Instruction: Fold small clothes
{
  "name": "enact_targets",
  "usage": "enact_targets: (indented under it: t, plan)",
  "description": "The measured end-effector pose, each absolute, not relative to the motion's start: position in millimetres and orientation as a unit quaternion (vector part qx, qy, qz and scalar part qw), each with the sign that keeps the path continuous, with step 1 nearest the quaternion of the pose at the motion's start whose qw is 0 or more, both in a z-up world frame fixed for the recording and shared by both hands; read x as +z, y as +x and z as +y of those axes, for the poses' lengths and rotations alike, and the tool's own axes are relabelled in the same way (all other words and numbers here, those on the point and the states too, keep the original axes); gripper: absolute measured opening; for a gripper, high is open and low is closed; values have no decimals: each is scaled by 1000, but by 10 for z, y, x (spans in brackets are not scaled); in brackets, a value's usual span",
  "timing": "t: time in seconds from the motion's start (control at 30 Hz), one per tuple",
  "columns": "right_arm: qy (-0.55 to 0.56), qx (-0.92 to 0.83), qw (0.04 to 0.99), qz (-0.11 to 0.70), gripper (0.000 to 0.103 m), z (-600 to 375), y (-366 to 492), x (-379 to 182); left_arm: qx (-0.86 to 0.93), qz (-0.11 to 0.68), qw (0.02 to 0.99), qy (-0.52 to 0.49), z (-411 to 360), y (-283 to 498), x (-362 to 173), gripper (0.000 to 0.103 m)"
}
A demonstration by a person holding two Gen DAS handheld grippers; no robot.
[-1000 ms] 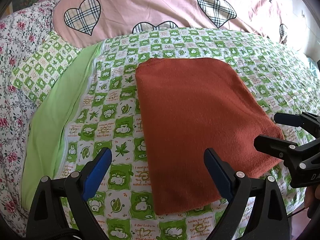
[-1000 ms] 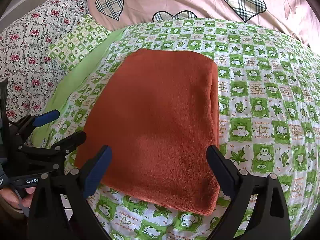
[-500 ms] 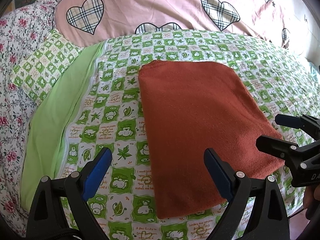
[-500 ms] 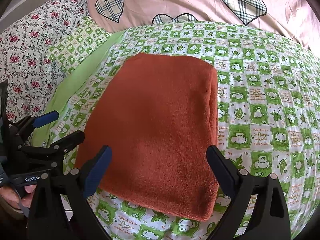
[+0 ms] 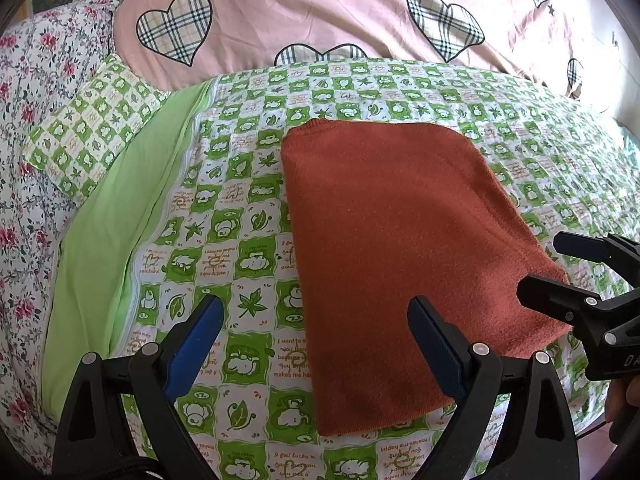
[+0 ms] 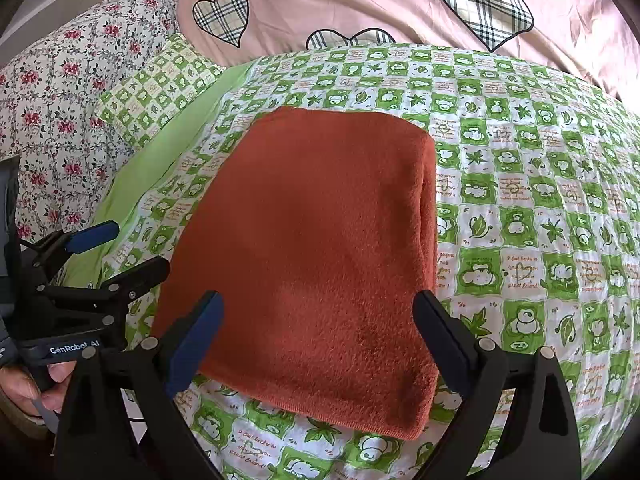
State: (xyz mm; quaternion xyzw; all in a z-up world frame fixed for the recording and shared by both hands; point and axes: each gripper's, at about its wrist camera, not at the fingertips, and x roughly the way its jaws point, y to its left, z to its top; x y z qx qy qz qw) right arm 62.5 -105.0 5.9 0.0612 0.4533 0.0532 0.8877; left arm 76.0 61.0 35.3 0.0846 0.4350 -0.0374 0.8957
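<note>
Left wrist view shows the rust-orange garment (image 5: pixel 404 256) lying flat on the bed (image 5: pixel 240 200), already a tidy layered rectangle. The left gripper (image 5: pixel 316 332) and right gripper (image 6: pixel 316 328) hover spread apart, holding nothing. Folding looks essentially finished.
</note>
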Motion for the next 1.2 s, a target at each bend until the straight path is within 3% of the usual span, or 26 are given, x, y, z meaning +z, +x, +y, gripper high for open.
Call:
enact_targets:
  t: [1.2]
  plan:
    - [79,53,884,458,95,-1132,722,-87,-44,452,889,61,648,845,268,94]
